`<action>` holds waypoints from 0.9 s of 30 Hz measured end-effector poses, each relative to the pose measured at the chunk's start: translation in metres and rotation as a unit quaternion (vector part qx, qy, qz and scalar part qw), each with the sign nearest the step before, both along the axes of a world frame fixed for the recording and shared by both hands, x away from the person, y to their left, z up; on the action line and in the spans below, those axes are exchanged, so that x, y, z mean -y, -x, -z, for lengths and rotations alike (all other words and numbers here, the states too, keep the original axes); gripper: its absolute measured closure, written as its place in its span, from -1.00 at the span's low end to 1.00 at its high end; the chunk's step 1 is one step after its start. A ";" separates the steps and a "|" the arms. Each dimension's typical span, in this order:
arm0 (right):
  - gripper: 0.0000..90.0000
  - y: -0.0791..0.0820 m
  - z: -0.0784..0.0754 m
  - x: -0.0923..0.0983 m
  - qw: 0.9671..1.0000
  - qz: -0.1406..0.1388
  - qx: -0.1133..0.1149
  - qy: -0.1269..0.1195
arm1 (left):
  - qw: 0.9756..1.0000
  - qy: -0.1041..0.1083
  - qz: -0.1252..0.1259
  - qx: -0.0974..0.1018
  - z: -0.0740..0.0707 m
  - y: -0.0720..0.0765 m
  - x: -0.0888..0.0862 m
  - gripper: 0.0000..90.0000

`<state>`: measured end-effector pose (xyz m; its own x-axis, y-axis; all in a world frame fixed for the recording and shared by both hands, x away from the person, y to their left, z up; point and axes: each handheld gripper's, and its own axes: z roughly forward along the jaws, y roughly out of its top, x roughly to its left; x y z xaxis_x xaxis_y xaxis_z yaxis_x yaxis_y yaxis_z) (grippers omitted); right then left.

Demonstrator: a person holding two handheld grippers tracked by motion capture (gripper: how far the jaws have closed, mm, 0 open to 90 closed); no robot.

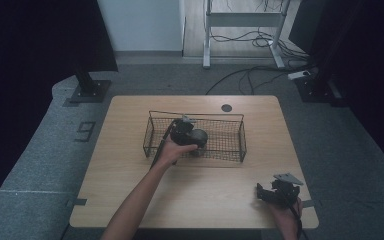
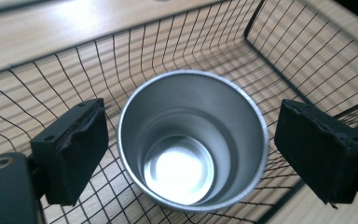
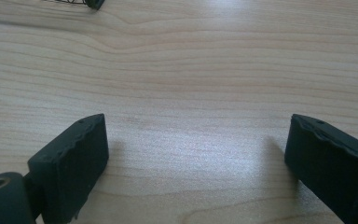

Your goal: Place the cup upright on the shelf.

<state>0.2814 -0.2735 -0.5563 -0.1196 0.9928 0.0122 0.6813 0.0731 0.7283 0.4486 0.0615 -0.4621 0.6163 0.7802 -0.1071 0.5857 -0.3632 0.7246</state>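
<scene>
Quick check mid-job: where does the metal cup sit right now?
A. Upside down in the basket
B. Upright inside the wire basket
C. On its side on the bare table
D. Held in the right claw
B: the left gripper view looks down into the open mouth of the metal cup, with the wire basket mesh all around it and the left claw pads clear of its rim.

Bare forearms, no sleeves — each black gripper [image 1: 267, 192] has blocky pads [image 3: 72, 158], trailing cable.

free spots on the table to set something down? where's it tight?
Bare wood: the strip between the basket and the near edge, left of the right gripper; the margins left and right of the basket; the basket's right half. Crowded: the basket's left half, where the cup stands between the left gripper's open jaws, pads clear of it.
</scene>
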 end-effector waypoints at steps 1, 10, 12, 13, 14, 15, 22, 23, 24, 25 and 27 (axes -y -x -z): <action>-0.86 0.000 0.000 0.000 1.000 0.000 0.000 0.000 | 1.000 0.002 0.001 0.003 -0.003 0.002 -0.001 -0.77; -0.86 0.000 0.000 0.000 1.000 0.000 0.000 0.000 | 0.999 0.033 0.009 0.033 -0.027 0.020 -0.021 -0.77; -0.86 0.000 0.000 0.000 1.000 0.000 0.000 0.000 | 0.998 0.039 0.015 0.041 -0.032 0.026 -0.025 -0.77; -0.86 0.000 0.000 0.000 1.000 0.001 0.000 0.000 | 0.998 0.041 0.016 0.045 -0.034 0.029 -0.028 -0.77; -0.86 0.000 0.000 0.000 1.000 0.001 0.000 0.000 | 0.998 0.044 0.016 0.048 -0.035 0.033 -0.031 -0.77; -0.86 0.000 0.000 0.000 1.000 0.001 0.000 0.000 | 0.997 0.048 0.018 0.051 -0.036 0.037 -0.035 -0.77; -0.86 0.000 0.000 0.000 1.000 0.001 0.000 0.000 | 0.996 0.057 0.018 0.064 -0.035 0.065 -0.060 -0.75; -0.86 0.000 0.000 0.000 1.000 0.001 0.000 0.001 | 0.996 0.057 0.018 0.065 -0.034 0.069 -0.064 -0.75; -0.85 0.000 0.000 0.000 1.000 0.002 0.000 0.000 | 0.996 0.058 0.017 0.068 -0.032 0.073 -0.068 -0.75; -0.85 0.000 0.000 0.000 1.000 0.002 0.000 -0.001 | 0.996 0.059 0.016 0.069 -0.031 0.077 -0.072 -0.73; -0.85 0.000 0.000 0.000 1.000 0.003 0.000 -0.001 | 0.995 0.065 0.013 0.070 -0.027 0.084 -0.079 -0.72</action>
